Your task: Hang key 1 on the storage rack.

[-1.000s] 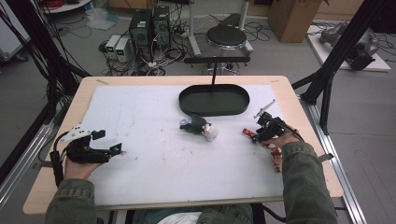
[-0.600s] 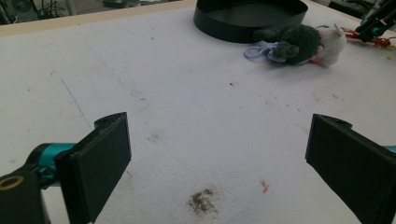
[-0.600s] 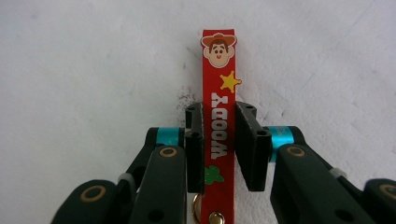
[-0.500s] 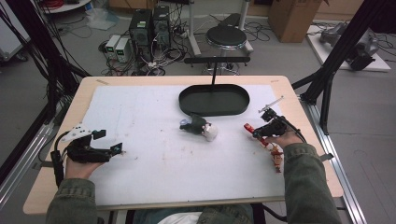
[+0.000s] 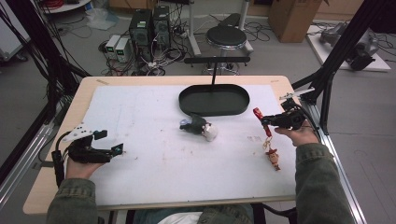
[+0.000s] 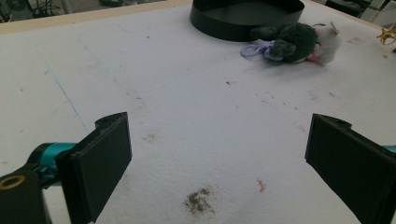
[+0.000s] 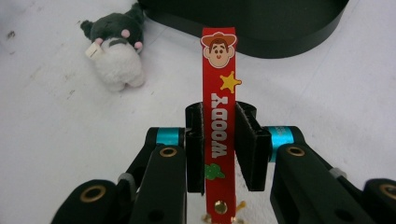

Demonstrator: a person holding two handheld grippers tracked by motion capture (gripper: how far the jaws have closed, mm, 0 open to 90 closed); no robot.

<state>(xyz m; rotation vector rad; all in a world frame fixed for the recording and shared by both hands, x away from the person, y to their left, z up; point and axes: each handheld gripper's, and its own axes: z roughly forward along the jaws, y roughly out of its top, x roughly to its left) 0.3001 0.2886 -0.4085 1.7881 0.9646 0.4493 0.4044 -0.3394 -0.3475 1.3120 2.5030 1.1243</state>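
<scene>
High view: right gripper [image 5: 264, 122] pinching the red strap of a keychain [image 5: 267, 135] near the surface's [image 5: 140, 116] right edge, lifted clear, with the small figure charm [image 5: 273, 157] dangling below and seemingly just touching or barely above the surface. Oval black tray [image 5: 214, 100] just beyond, toward the far side, empty as far as visible. Plush toy [image 5: 200, 127] lying between the two hands, just in front of the tray and outside it. Left gripper [image 5: 112, 150] resting low at the left, spread, holding nothing. Probably best to raise the strap until the charm hangs free, then carry it slowly over the tray rim so the charm does not swing or catch the wall.

Left gripper view: both black jaws wide apart over bare white surface. Plush toy [image 6: 294, 42] and its lilac loop lying against the near wall of the tray [image 6: 243, 21], not inside.

Right gripper view: jaws pressed together on the red Woody strap [image 7: 218, 116], gripped about halfway along, upper end with the face sticking out past the tips. Grip looks centred and square; worth keeping firm, since a thin strap may slide. Tray [image 7: 261, 28] ahead, plush toy [image 7: 116, 56] to its left. Charm hidden below the jaws.
</scene>
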